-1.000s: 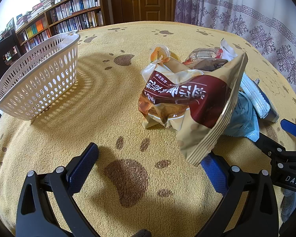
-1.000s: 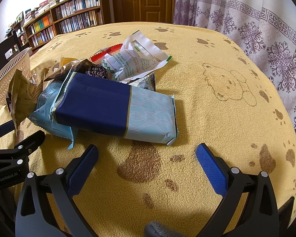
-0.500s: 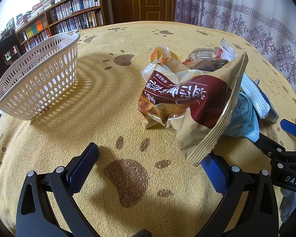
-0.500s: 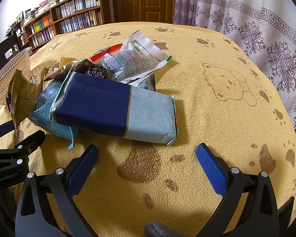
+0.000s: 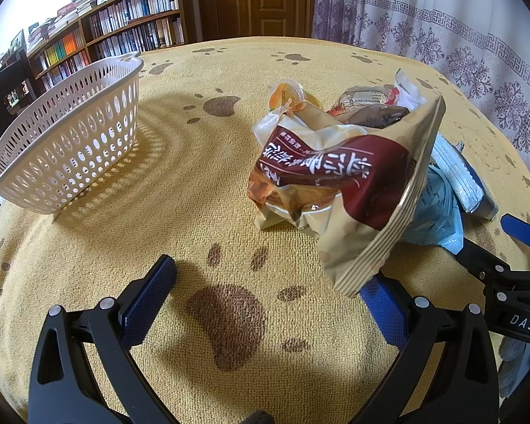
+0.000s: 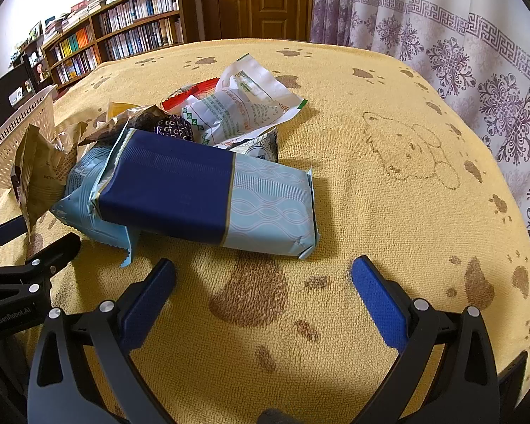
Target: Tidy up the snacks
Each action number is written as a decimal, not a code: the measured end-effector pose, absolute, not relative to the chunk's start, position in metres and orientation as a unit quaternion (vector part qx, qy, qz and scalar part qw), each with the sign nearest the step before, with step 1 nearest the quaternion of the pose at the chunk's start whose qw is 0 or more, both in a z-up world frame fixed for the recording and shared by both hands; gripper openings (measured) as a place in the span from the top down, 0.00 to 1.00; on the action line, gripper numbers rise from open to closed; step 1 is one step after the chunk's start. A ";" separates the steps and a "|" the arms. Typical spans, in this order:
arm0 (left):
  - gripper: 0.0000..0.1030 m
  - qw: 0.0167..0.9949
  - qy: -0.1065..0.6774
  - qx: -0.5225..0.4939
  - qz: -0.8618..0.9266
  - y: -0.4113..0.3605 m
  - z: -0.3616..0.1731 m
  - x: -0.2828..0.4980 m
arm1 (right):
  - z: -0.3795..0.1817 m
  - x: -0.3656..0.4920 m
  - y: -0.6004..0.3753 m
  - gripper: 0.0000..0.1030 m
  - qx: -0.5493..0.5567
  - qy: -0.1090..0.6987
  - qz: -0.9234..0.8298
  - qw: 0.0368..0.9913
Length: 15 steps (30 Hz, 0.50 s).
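A table under a yellow paw-print cloth (image 6: 388,113) fills both views. At its left edge stands an empty white perforated basket (image 5: 70,141). Well apart from it, near the middle, lies a loose heap of snacks: a navy and pale-blue packet (image 6: 208,194) on top nearest the right side, a tan and maroon bag (image 5: 339,180) propped upright on the left, a white printed wrapper (image 6: 243,109) behind.

Likely risk: the heap is slack and overlapping, so pulling one pack may drag or topple its neighbours, and the upright bag could tip.

The left gripper (image 5: 268,286) is spread wide and empty; its right finger sits just under the tan bag's corner. The right gripper (image 6: 265,282) is equally wide, holding nothing, just short of the navy packet.
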<state>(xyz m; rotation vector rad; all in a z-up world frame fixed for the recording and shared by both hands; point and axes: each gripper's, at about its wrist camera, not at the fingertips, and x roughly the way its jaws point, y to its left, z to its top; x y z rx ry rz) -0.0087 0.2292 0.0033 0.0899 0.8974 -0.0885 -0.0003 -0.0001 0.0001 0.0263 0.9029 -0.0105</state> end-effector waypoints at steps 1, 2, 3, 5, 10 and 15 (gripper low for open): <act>0.02 0.899 0.434 0.044 -0.044 0.227 0.006 -0.007 | 0.000 0.000 0.000 0.05 0.013 0.436 -0.005 0.900; 0.02 0.898 0.435 0.044 -0.044 0.227 0.006 -0.007 | 0.000 0.000 0.000 0.05 0.013 0.436 -0.005 0.900; 0.02 0.898 0.435 0.044 -0.044 0.229 0.006 -0.007 | 0.000 0.000 0.000 0.05 0.013 0.436 -0.005 0.900; 0.02 0.898 0.435 0.044 -0.044 0.230 0.006 -0.007 | 0.000 0.000 0.000 0.05 0.012 0.436 -0.005 0.900; 0.02 0.898 0.435 0.044 -0.044 0.230 0.006 -0.007 | -0.001 0.000 0.000 0.05 0.012 0.437 -0.005 0.899; 0.02 0.898 0.435 0.044 -0.046 0.230 0.007 -0.008 | -0.002 -0.001 -0.003 0.05 0.011 0.438 -0.002 0.899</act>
